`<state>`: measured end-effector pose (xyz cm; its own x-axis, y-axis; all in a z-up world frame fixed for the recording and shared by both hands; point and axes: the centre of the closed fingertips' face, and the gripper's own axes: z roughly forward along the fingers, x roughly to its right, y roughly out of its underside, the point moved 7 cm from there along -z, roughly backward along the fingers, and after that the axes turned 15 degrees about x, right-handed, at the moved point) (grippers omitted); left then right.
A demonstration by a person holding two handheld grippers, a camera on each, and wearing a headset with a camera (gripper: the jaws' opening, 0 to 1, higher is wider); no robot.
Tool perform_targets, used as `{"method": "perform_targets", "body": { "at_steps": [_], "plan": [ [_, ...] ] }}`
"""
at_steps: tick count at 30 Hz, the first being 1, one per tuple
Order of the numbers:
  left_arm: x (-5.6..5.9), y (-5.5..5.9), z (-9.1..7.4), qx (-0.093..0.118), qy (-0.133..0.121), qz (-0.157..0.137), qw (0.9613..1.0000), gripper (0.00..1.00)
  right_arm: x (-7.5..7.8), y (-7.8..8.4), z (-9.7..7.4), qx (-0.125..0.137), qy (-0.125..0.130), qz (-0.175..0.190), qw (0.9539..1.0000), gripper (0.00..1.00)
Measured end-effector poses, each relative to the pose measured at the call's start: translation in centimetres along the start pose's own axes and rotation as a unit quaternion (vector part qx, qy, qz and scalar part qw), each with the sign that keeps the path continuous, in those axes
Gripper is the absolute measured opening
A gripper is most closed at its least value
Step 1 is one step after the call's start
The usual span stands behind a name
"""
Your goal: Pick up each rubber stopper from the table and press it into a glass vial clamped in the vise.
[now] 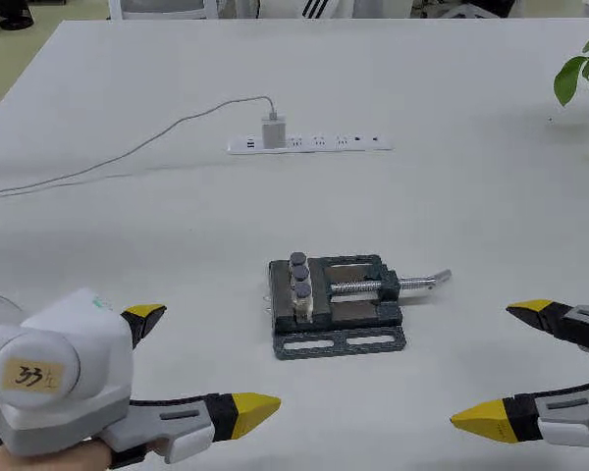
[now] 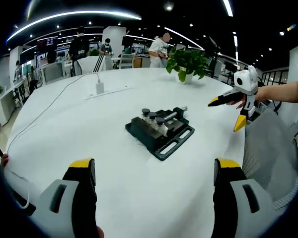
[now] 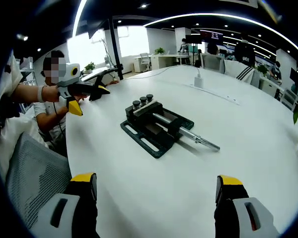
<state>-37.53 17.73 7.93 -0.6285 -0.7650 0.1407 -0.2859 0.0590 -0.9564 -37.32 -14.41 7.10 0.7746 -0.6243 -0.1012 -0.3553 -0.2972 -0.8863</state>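
A white table (image 1: 452,196) is seen from above and in front. A small dark vise (image 1: 336,306) sits flat near the middle of it. The vise's long axis runs left to right in the head view, and its silver screw handle (image 1: 422,283) points right.

Three glass vials (image 1: 302,306) stand upright, clamped between the vise jaws toward its left end. They touch in a short row that runs away from the person, across the vise's long axis. Each vial has a dark grey rubber stopper (image 1: 297,260) on its mouth, facing straight up.

The left gripper (image 1: 201,363) hovers low at the near left. Its yellow-tipped tongs are spread wide and grasp nothing. The right gripper (image 1: 506,363) mirrors it at the near right, also spread and grasping nothing. Both stand well apart from the vise, with bare tabletop between.

Bare tabletop surrounds the vise on every side. A white power strip (image 1: 309,143) lies well behind it, parallel to the far edge. It holds a plugged-in charger (image 1: 274,130), whose cable (image 1: 128,155) trails off to the left. Green plant leaves (image 1: 587,74) show at the far right. In both gripper views the table's curved near edge meets a grey mesh chair back (image 3: 35,168) (the person's seat side).
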Motion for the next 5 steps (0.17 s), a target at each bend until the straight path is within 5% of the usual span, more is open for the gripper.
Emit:
{"method": "perform_targets", "body": {
  "at_steps": [5],
  "plan": [
    [0.02,-0.06,-0.1,0.004,-0.006,-0.001,1.0,0.98,-0.15,0.09,-0.15,-0.002,0.0,0.0,1.0,0.99]
  ]
}}
